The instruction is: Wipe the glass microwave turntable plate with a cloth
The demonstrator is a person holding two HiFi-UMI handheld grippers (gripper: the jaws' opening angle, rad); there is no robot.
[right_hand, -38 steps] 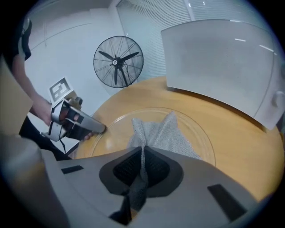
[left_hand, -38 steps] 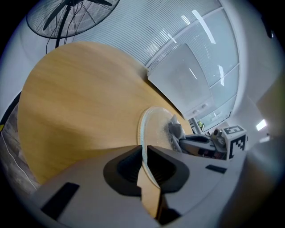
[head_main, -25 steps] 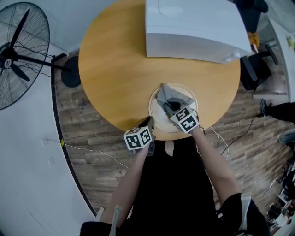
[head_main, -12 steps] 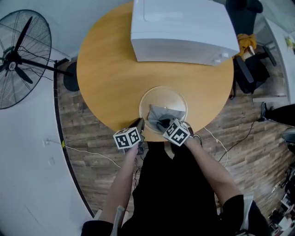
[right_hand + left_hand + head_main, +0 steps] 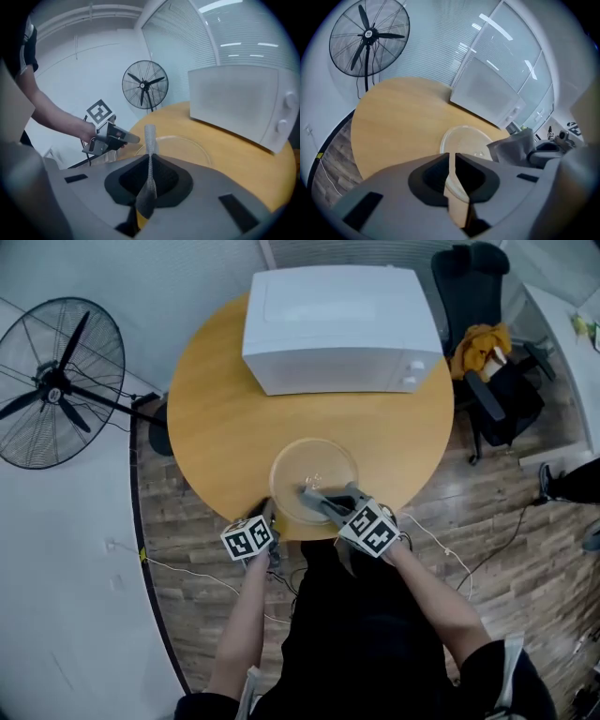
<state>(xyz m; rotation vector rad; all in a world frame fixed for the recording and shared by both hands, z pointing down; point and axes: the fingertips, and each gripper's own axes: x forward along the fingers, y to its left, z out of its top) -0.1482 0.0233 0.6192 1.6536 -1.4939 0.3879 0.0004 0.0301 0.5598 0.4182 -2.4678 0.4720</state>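
Holding the glass plate (image 5: 314, 470) by its near rim, my left gripper (image 5: 451, 164) had its jaws almost together, with the pale edge of the plate pinched in the thin gap between them. The plate lay on the round desk (image 5: 211, 409), near the edge closest to me and well apart from the microwave (image 5: 342, 315). My right gripper (image 5: 149, 157) had its jaws closed on the cloth (image 5: 150, 133), which stood up between them as a narrow grey fold. In the head view the cloth hung over the near right part of the plate; I could not tell if it touched the glass. I judged that the wiping step was in hand, with the cloth ready for a stroke. The next move, as I judged it, called for bringing the cloth down flat on the glass and sweeping it toward the far rim, while the left jaws steadied the plate so that it did not slide or tip on the desk.
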